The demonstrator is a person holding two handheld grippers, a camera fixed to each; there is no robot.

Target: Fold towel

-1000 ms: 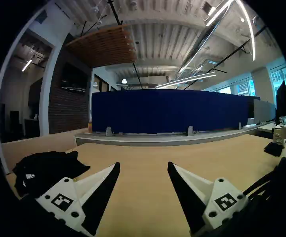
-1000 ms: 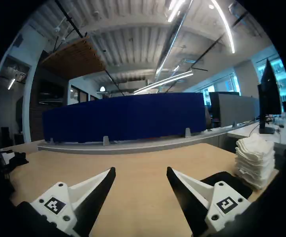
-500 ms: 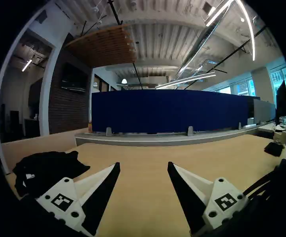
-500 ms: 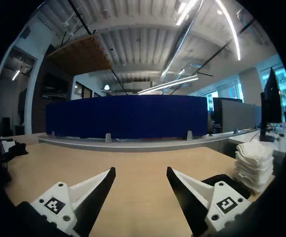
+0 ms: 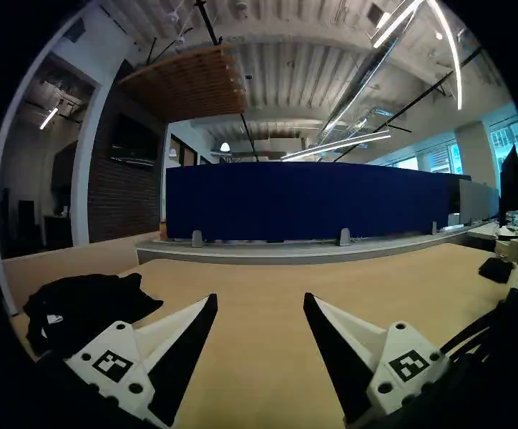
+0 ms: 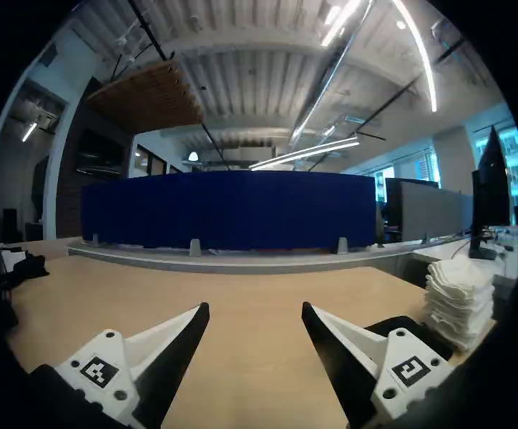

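A stack of folded white towels stands at the right edge of the wooden table in the right gripper view. A flat black cloth lies just in front of that stack, partly behind the right finger. My right gripper hovers open low over the bare wood, holding nothing. In the left gripper view a crumpled black cloth lies at the table's left, beside the left finger. My left gripper is open over bare wood, also holding nothing.
A blue divider panel on a grey rail runs along the table's far edge. A small black object sits at the far right in the left gripper view. A monitor stands on the desk beyond the towels. Dark items lie at the left.
The right gripper view has swung slightly to the left and tilted, so the towel stack sits a little lower and farther right. The left gripper has stayed still.
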